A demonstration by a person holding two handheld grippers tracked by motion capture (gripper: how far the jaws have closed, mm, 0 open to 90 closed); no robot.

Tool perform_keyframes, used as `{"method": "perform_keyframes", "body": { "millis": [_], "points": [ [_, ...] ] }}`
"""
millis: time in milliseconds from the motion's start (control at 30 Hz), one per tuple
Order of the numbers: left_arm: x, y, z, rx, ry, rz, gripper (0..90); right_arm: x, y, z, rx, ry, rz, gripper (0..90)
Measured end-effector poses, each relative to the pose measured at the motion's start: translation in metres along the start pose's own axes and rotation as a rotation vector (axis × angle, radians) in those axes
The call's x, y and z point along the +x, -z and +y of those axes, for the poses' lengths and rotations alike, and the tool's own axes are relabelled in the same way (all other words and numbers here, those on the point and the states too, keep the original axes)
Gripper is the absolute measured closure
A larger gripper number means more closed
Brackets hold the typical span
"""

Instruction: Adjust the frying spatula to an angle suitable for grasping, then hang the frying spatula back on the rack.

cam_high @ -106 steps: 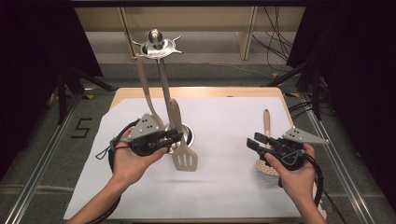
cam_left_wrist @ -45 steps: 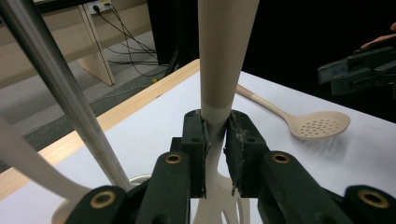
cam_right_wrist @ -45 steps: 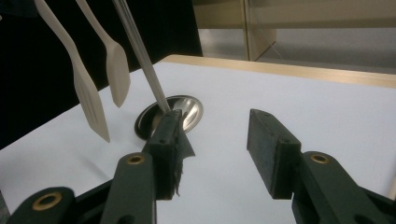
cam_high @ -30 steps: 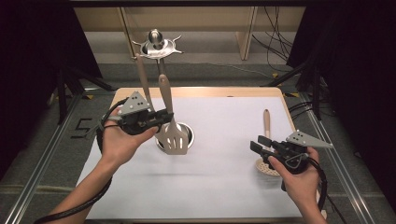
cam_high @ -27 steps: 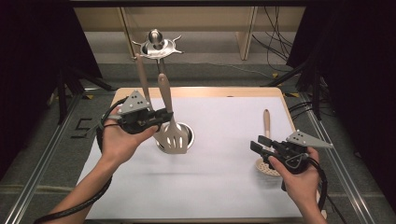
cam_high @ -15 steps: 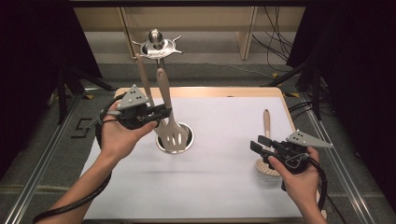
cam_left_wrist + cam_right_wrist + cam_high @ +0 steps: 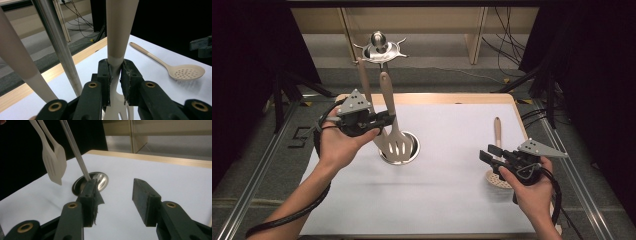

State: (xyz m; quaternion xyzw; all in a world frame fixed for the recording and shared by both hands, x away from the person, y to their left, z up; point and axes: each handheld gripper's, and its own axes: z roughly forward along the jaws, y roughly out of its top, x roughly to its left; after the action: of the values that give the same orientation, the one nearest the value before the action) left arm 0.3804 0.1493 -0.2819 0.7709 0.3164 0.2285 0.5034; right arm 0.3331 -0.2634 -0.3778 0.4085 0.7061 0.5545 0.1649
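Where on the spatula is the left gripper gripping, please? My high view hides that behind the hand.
Observer: The left gripper clamps the slotted spatula where the handle narrows, above the blade.
Operator: Thank you. Is the right gripper closed?
Observer: No, the right gripper is open, nothing between its jaws.
Operator: Is the spoon touching anything?
Observer: The perforated spoon lies flat on the white table cover, apart from the stand pole.

Jaws gape over white table (image 7: 150,167); slotted spatula (image 7: 55,162) hangs beside steel rod (image 7: 75,150).
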Motion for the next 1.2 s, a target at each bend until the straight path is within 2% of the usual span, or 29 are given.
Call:
{"method": "perform_keyframes", "body": {
  "millis": [67, 100, 133, 233, 367, 400, 433, 467, 667, 700, 733, 767, 833, 967, 1000, 1033, 1200],
  "points": [
    [0.002, 0.0, 0.0, 0.002, 0.0, 0.002, 77.2, 0.001, 0.0, 0.001, 0.002, -0.002, 0.0, 56.5],
    [0.002, 0.0, 0.0, -0.001, 0.006, 0.003, 77.2, 0.003, 0.0, 0.001, 0.011, -0.041, 0.005, 56.6],
    [0.004, -0.001, 0.0, 0.003, 0.003, 0.005, 77.2, 0.004, 0.001, 0.002, 0.013, -0.048, 0.003, 56.5],
    [0.004, -0.002, 0.0, 0.001, 0.003, 0.002, 77.2, 0.001, 0.0, 0.001, 0.002, -0.019, 0.003, 56.5],
    [0.003, -0.002, 0.002, 0.005, 0.005, 0.005, 77.2, 0.002, 0.003, 0.001, 0.011, -0.051, 0.0, 56.5],
    [0.003, -0.002, 0.003, 0.003, 0.006, 0.004, 77.2, -0.002, 0.002, 0.001, -0.009, -0.001, -0.007, 56.5],
    [0.004, -0.002, 0.003, 0.003, 0.006, 0.006, 77.2, 0.0, 0.003, 0.001, -0.007, -0.026, -0.001, 56.5],
    [0.004, -0.002, 0.003, 0.004, 0.004, 0.008, 77.2, -0.001, 0.003, 0.001, -0.01, -0.006, -0.005, 56.5],
    [0.005, -0.002, 0.004, 0.011, 0.008, 0.008, 77.2, -0.001, 0.004, 0.001, -0.011, -0.014, -0.003, 56.5],
    [0.006, -0.002, 0.004, 0.012, 0.007, 0.008, 77.2, -0.001, 0.004, 0.002, -0.014, -0.002, -0.007, 56.5],
    [0.006, -0.002, 0.004, 0.015, 0.007, 0.008, 77.2, 0.001, 0.003, 0.002, -0.013, -0.029, -0.002, 56.5],
    [0.007, -0.003, 0.004, 0.015, 0.012, 0.012, 77.2, 0.0, 0.003, 0.002, -0.017, -0.012, -0.005, 56.5],
    [0.008, -0.003, 0.005, 0.02, 0.011, 0.017, 77.2, 0.002, 0.003, 0.003, -0.01, -0.038, -0.001, 56.5],
    [0.011, -0.005, 0.006, 0.015, 0.018, 0.026, 77.2, -0.001, 0.004, 0.001, -0.004, -0.01, -0.001, 56.5],
    [0.011, -0.005, 0.006, 0.02, 0.021, 0.027, 77.2, 0.001, 0.005, 0.001, 0.001, -0.039, -0.007, 56.5],
    [0.011, -0.006, 0.006, 0.022, 0.022, 0.026, 77.2, -0.002, 0.005, 0.0, -0.011, -0.011, -0.008, 56.5],
    [0.014, -0.008, 0.007, 0.028, 0.028, 0.027, 77.2, -0.003, 0.005, 0.001, -0.015, 0.005, -0.002, 56.5]
  ]
}}
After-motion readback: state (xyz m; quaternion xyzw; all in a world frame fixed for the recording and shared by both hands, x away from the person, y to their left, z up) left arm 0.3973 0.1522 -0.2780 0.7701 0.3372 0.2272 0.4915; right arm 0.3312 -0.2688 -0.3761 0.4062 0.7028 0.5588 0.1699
